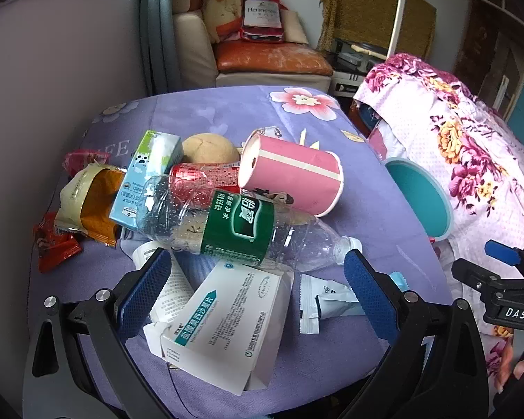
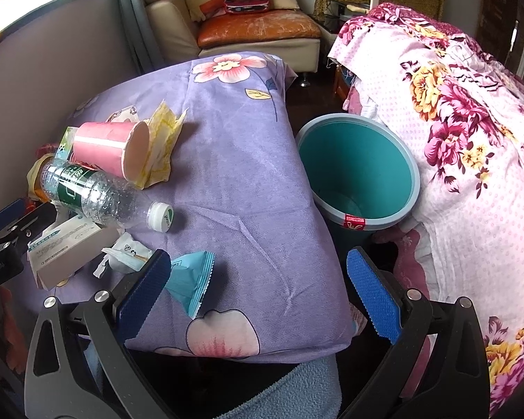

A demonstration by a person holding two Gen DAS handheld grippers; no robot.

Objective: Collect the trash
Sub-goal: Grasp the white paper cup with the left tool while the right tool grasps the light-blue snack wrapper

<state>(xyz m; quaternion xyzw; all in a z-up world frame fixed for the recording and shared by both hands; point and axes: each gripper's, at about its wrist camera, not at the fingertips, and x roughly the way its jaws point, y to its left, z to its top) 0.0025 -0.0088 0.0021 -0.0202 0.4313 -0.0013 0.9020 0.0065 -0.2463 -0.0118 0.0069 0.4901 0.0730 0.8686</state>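
A heap of trash lies on the purple flowered cloth: a clear water bottle with a green label, a pink paper cup on its side, a red can, a milk carton, snack wrappers and a white medicine box. My left gripper is open, its fingers straddling the medicine box just below the bottle. My right gripper is open over the cloth's near right corner, a light blue wrapper by its left finger. The teal bin stands right of the table.
A pink flowered bedcover rises right of the bin. A beige sofa with an orange cushion and a Hennessy bag sits behind. A grey panel borders the left side. A yellow tissue lies behind the cup, and small white sachets lie near the box.
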